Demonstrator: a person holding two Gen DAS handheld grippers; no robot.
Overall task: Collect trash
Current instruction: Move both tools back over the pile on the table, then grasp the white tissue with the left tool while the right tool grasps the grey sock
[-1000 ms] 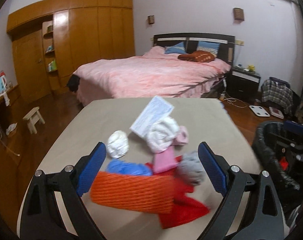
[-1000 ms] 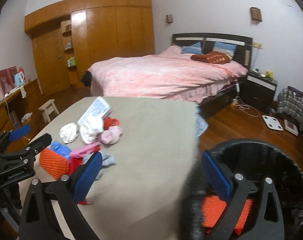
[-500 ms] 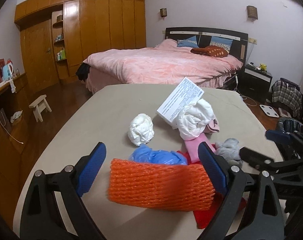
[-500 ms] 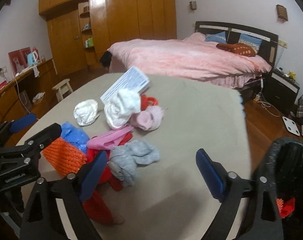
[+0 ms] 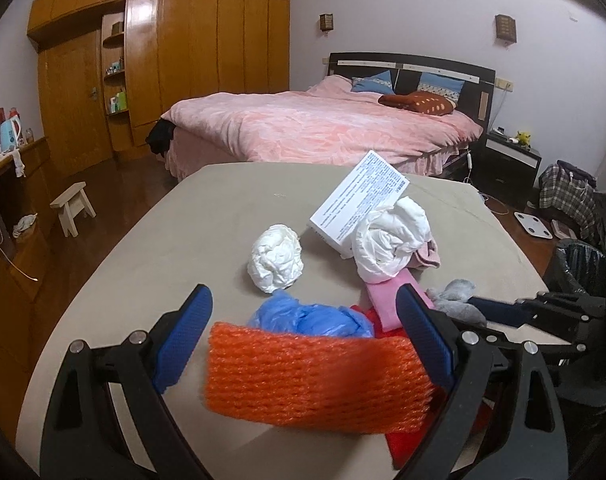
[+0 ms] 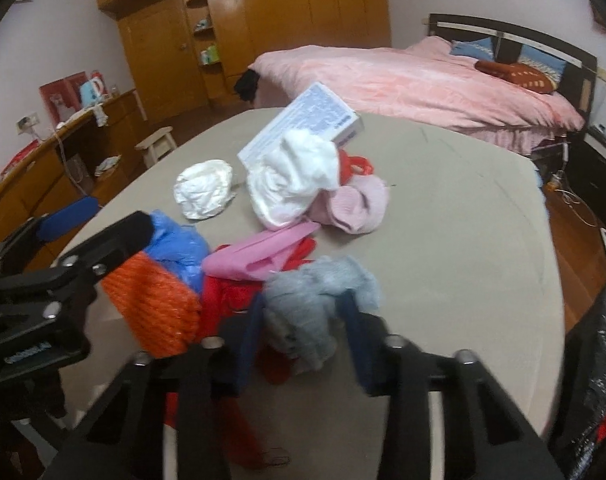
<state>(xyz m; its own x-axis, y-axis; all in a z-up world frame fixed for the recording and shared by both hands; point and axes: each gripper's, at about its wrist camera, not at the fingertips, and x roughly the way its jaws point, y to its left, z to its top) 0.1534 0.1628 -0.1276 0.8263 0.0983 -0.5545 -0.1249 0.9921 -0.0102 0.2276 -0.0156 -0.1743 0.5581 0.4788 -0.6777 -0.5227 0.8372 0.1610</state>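
A heap of trash lies on the beige table (image 5: 175, 240). An orange foam net (image 5: 315, 384) sits between the open fingers of my left gripper (image 5: 303, 336); it also shows in the right wrist view (image 6: 155, 308). My right gripper (image 6: 303, 320) has its fingers closing around a grey fuzzy wad (image 6: 319, 292), which also shows in the left wrist view (image 5: 455, 296). Behind lie a blue plastic bag (image 5: 311, 316), a pink strip (image 6: 259, 256), red plastic (image 6: 231, 292), a crumpled white ball (image 5: 277, 258), a white wad (image 5: 387, 240) and a white printed box (image 5: 359, 200).
A black-lined trash bin stands right of the table (image 5: 583, 264), its rim also showing in the right wrist view (image 6: 599, 360). A pink bed (image 5: 323, 124), a wooden wardrobe (image 5: 183, 60), a small stool (image 5: 73, 204) and a desk at the left surround the table.
My right gripper swung from the bin to the heap and narrowed around the grey wad. My left gripper moved closer over the orange net.
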